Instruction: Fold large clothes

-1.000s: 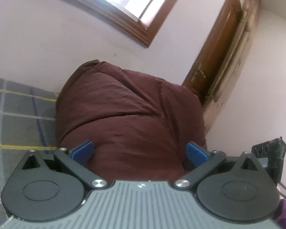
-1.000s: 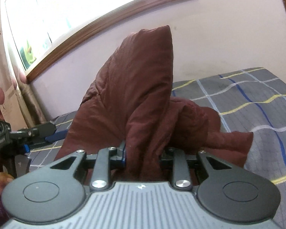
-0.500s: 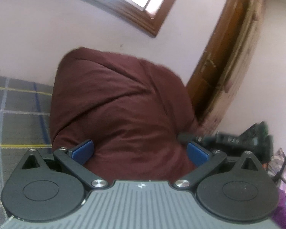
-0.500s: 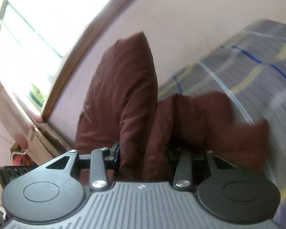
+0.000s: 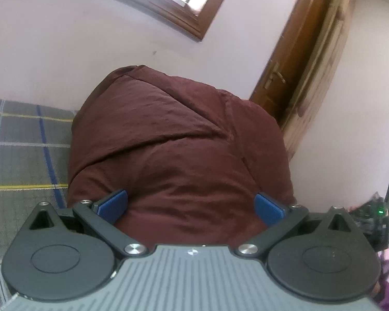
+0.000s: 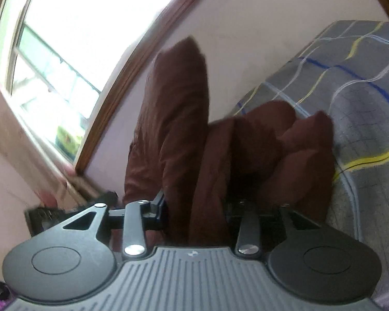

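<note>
Left wrist: left gripper (image 5: 190, 204) spread around maroon garment (image 5: 179, 150), right gripper (image 6: 194, 207) clamping it.

A home bedroom: plaid bedsheet (image 5: 20, 160), wooden door (image 5: 295, 59), window (image 6: 72, 59).

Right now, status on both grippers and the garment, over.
Left gripper open, maroon garment bunched between its fingers. Right gripper shut on the garment, lifted above the plaid bedsheet. Nothing in the way.
</note>
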The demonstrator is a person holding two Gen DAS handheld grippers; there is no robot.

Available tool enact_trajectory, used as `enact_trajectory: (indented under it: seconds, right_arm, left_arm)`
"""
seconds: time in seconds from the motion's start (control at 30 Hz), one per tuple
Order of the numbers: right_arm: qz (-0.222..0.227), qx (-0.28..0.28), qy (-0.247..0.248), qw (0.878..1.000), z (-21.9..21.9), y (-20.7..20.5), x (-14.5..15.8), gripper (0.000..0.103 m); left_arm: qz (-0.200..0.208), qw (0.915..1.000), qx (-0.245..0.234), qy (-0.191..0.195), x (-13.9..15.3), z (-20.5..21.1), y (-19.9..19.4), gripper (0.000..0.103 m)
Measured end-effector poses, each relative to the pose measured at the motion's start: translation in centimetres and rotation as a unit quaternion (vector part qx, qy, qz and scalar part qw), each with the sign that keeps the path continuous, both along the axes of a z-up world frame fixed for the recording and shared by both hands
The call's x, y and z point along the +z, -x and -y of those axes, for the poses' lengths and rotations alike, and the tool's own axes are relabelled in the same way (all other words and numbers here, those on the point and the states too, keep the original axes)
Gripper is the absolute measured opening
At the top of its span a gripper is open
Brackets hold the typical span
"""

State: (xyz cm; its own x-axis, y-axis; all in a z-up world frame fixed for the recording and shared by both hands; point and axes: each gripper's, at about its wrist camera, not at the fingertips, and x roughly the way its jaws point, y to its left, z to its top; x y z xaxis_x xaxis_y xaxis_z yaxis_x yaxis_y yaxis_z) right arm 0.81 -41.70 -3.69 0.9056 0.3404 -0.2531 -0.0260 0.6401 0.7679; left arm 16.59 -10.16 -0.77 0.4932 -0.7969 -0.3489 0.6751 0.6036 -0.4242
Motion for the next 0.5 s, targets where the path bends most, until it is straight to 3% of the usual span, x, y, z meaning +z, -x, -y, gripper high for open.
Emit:
enact_trajectory:
  seconds: [0.03,0.07,0.1,0.17,0.23,0.37,0.47,0.5]
  right_arm:
    - [-0.003,-0.016,0.002,1.0,0.4,0.2,0.5,0.058]
    - [-0.002,-0.036,-0.001,0.999,0.9,1.0,1.1,0.08]
    - [0.003,-0.056,-0.005,0.998,1.4,2.0,1.6,0.096]
    - [0.015,-0.097,-0.004,0.995,3.0,3.7,2.0,0.098]
    - [-0.009,-0.108,-0.01,0.994,4.9,3.6,1.6,0.098]
    - [-0.054,-0.057,-0.076,0.994,6.3,-0.3,-0.6,0.099]
    - [-0.063,-0.023,-0.078,0.995,4.8,-4.6,-0.8,0.103]
    - [-0.047,-0.016,-0.077,0.996,4.3,-5.8,-0.5,0.099]
  left_arm:
    - [-0.002,1.0,0.004,-0.001,-0.1,-0.1,-0.1,0.102]
    - [-0.003,1.0,0.006,-0.001,-0.2,-0.2,-0.1,0.102]
    - [-0.002,1.0,0.006,-0.001,-0.3,-0.4,0.1,0.102]
    - [0.003,1.0,0.006,-0.006,-0.3,-0.3,0.2,0.102]
    - [0.006,0.9999,0.006,-0.008,-0.4,-0.2,0.2,0.102]
    - [0.013,0.9998,0.006,-0.012,-0.5,0.0,0.3,0.102]
    - [0.016,0.9995,0.019,-0.02,-0.6,0.0,0.3,0.103]
    - [0.013,0.9993,0.027,-0.021,-0.8,-0.1,0.1,0.103]
